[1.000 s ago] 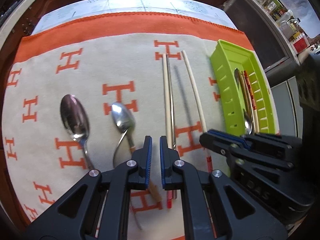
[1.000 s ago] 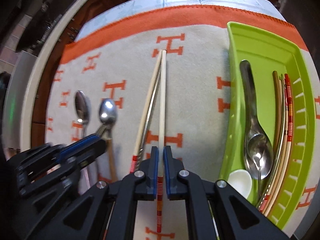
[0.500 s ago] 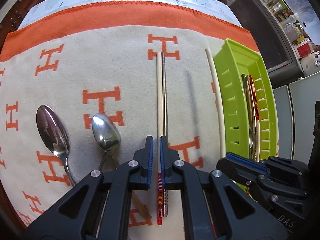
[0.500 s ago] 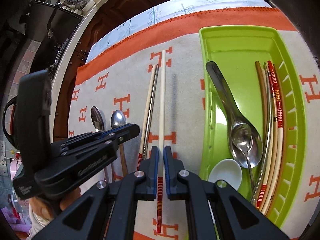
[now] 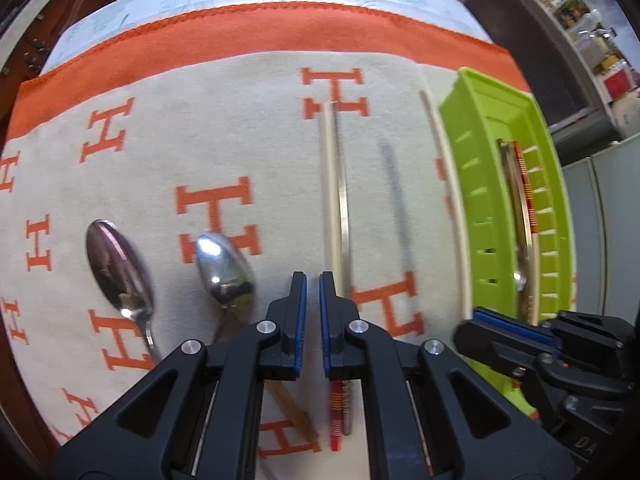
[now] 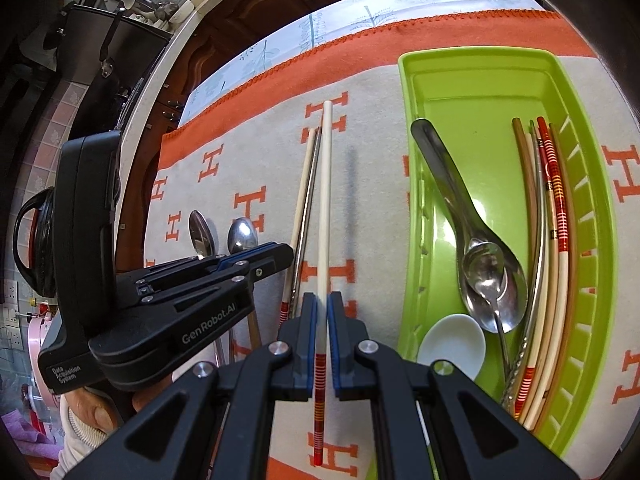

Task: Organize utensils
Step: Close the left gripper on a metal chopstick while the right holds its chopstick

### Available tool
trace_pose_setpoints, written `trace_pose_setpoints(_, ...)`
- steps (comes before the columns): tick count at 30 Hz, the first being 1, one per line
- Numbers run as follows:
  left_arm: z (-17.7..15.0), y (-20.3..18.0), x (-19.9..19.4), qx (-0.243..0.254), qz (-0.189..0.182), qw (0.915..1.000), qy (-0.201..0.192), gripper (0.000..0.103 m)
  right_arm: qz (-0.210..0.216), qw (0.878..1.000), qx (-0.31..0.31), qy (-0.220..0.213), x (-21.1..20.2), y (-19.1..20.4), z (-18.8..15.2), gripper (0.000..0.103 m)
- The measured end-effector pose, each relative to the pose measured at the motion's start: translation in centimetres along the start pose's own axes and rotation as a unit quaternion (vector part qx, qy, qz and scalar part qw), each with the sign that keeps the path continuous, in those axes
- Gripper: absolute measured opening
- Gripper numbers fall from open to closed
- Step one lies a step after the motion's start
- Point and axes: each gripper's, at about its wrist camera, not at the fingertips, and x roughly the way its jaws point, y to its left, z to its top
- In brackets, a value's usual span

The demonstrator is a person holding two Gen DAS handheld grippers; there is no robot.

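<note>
My right gripper (image 6: 322, 304) is shut on a cream chopstick (image 6: 325, 200) with a red-striped end. It is held above the cloth and casts a shadow, just left of the green tray (image 6: 412, 200). In the tray lie metal spoons (image 6: 490, 280), a white ceramic spoon (image 6: 452, 344) and several chopsticks (image 6: 554, 208). My left gripper (image 5: 313, 280) is shut with nothing in it. It hovers over the cloth between a spoon (image 5: 226, 272) and a cream-and-metal chopstick pair (image 5: 338, 200). Another spoon (image 5: 120, 268) lies further left. The right gripper (image 5: 480, 318) shows at the lower right.
An orange-bordered cloth (image 5: 256, 40) with an H pattern covers the table. In the right wrist view the left gripper (image 6: 286, 254) and the hand (image 6: 92, 412) holding it fill the lower left. A black kettle (image 6: 28, 248) stands beyond the table's left edge.
My right gripper has carried its chopstick to the right, up beside the tray's left wall. My left gripper has sunk a little towards the cloth near the chopstick pair. Both stay shut.
</note>
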Motion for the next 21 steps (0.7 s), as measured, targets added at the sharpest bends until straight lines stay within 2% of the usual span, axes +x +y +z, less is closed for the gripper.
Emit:
trace_pose_setpoints(7, 0.3, 0.3, 0.2, -0.01, -0.015, 0.9998, 0.01, 0.004, 0.005, 1.0, 0.001, 0.003, 0.1, -0.1, 0.1, 0.005)
trace_pose_setpoints(14, 0.1, 0.9, -1.0, -0.022, -0.037, 0.9991, 0.003, 0.004, 0.006, 1.0, 0.0, -0.002, -0.1, -0.1, 0.1, 0.005)
trace_pose_setpoints(21, -0.1, 0.1, -0.7, -0.008, -0.032, 0.9994, 0.009, 0.004, 0.01, 1.0, 0.0, 0.0, -0.1, -0.2, 0.1, 0.005)
